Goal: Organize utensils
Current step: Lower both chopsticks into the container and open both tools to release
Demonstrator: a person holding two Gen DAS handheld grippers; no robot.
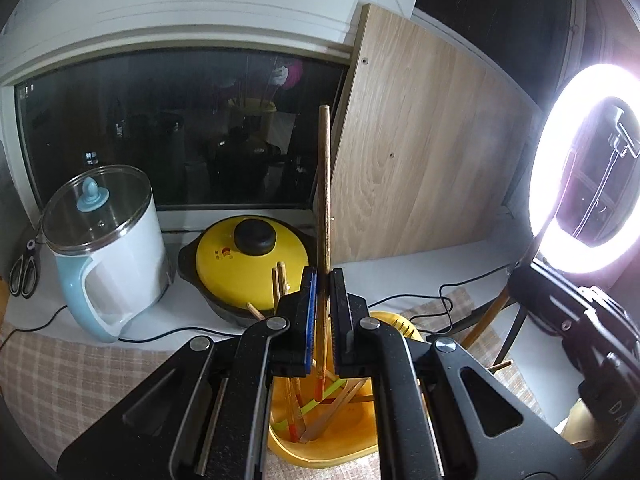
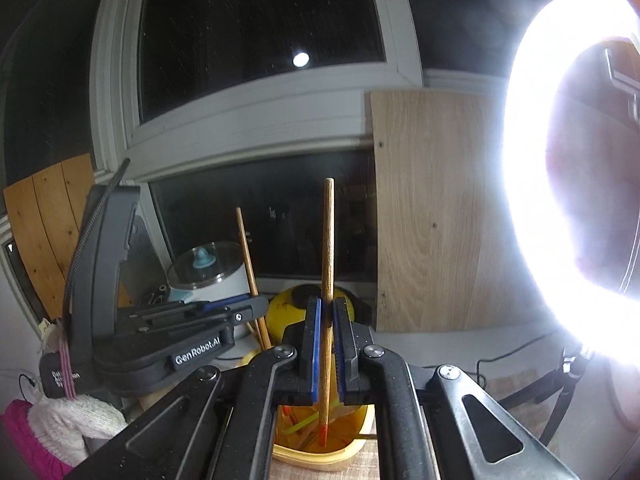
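My left gripper is shut on a wooden chopstick that stands upright, its orange-red tip hanging into the yellow utensil holder below. Several other chopsticks lie in that holder. In the right wrist view, my right gripper is shut on a second upright chopstick, whose red tip is just inside the same holder. The left gripper shows there from the side, with its chopstick leaning. In the left wrist view the right gripper shows at the right.
A white and blue kettle with a glass lid and a yellow-lidded clay pot stand behind the holder. Scissors lie far left. A wooden board leans on the window. A bright ring light stands at the right, with cables across the checked cloth.
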